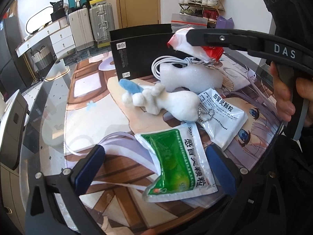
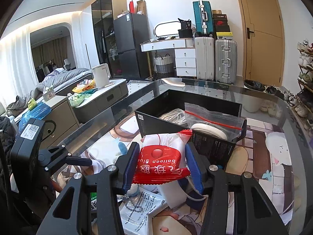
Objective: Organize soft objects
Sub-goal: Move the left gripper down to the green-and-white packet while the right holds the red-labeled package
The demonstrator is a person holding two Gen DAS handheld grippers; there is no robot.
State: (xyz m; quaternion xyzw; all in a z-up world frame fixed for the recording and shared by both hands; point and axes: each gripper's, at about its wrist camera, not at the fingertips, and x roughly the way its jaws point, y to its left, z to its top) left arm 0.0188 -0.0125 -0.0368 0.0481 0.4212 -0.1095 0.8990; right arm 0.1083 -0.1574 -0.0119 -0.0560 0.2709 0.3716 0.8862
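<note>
My right gripper (image 2: 161, 146) is shut on a red-and-white balloon glue packet (image 2: 162, 152) and holds it above the table, just in front of an open black box (image 2: 215, 146). The left wrist view shows the same packet (image 1: 183, 45) lifted over the pile. My left gripper (image 1: 156, 148) is open low over the table, with a green medicine sachet (image 1: 176, 162) lying between its fingers, and neither pad presses on it. Beyond it lie a white plush toy with a blue ear and a ball chain (image 1: 172, 101), a white sachet (image 1: 225, 113), a white foam piece (image 1: 195, 76) and a coiled white cable (image 1: 156, 66).
The box holds a clear zip bag (image 2: 211, 117) and coiled white cord (image 2: 174, 115). A printed mat (image 1: 93, 117) covers the glass table, whose edge (image 1: 39, 101) runs along the left. A hand (image 1: 283, 98) grips the right gripper's handle at the right.
</note>
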